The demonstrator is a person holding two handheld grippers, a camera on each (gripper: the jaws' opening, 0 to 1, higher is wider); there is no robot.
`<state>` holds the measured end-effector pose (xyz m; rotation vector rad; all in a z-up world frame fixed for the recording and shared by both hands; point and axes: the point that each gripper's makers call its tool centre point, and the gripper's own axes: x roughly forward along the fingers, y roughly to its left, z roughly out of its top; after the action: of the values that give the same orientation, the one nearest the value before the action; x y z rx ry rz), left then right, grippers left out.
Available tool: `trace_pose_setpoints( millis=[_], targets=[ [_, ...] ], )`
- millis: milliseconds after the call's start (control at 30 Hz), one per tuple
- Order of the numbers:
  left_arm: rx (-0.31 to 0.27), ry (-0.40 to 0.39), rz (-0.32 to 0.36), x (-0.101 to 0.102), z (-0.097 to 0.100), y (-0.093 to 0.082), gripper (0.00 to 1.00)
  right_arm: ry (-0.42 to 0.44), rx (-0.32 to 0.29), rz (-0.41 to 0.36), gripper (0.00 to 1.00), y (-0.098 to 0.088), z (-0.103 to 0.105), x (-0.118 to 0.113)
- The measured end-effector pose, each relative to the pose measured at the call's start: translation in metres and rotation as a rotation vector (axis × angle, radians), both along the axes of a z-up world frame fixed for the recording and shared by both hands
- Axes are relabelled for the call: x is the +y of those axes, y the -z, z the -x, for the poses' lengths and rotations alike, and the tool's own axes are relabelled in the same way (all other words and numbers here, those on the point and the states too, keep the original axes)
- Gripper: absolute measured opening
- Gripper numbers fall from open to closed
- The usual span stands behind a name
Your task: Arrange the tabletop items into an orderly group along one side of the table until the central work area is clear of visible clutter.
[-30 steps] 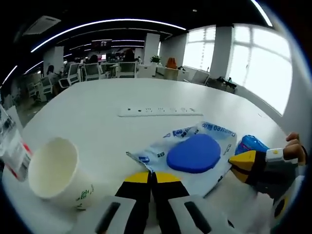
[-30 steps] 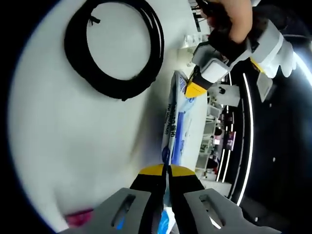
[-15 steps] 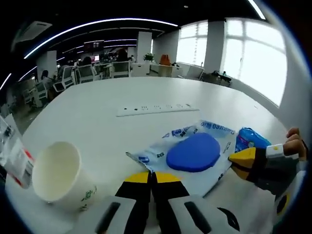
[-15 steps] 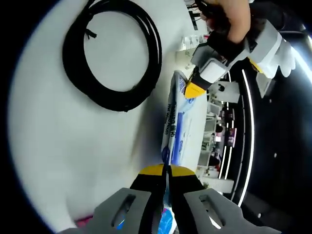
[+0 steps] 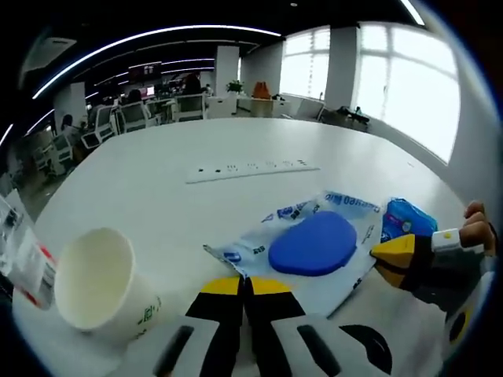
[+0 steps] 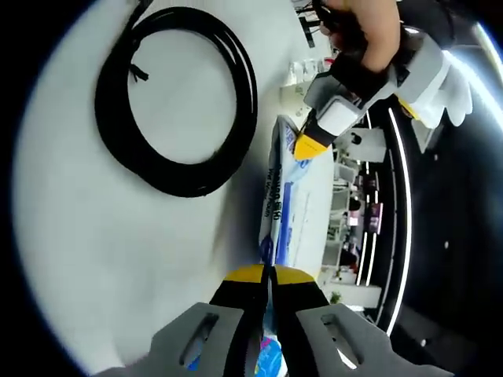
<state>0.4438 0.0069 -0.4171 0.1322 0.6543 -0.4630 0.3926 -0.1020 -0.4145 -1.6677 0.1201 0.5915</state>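
— How far along are you with the tidying?

— Not far, by my reckoning. I hold the clear plastic bag with blue printing and a round blue pad inside [image 5: 314, 247] stretched between both tools: my left gripper [image 5: 244, 285] has its yellow-tipped jaws closed on the bag's near edge, and my right gripper [image 6: 266, 274] has its jaws pinched on the opposite edge. In the right gripper view the bag hangs edge-on, raised off the white tabletop [image 5: 157, 181].

— What is left to gather?

— A white paper cup lying on its side [image 5: 98, 287] sits left of the bag, with a clear packet with red print [image 5: 20, 255] beyond it at the table's edge. A small blue wrapped pack [image 5: 405, 220] lies just beside the bag's right end. The coiled black cable [image 6: 177, 102] lies apart from the bag. Nothing looks grouped yet.

— Room to move?

— Plenty beyond the bag: bare surface up to the flush white socket strip [image 5: 251, 168], and more past it. The table's curved edge runs close behind the blue pack, so I judge that side the tight one.
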Motion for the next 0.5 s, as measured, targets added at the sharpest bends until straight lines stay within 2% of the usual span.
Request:
trace_pose_setpoints(
  millis=[233,500],
  targets=[
    [-0.014,0.021,-0.053,0.004,-0.007,-0.001,0.0,0.011,0.003,-0.013,0.0,0.001,0.002,0.006],
    [-0.018,0.02,-0.08,0.008,-0.013,0.001,0.0,0.028,0.014,-0.038,0.0,0.001,0.003,0.013]
  ],
)
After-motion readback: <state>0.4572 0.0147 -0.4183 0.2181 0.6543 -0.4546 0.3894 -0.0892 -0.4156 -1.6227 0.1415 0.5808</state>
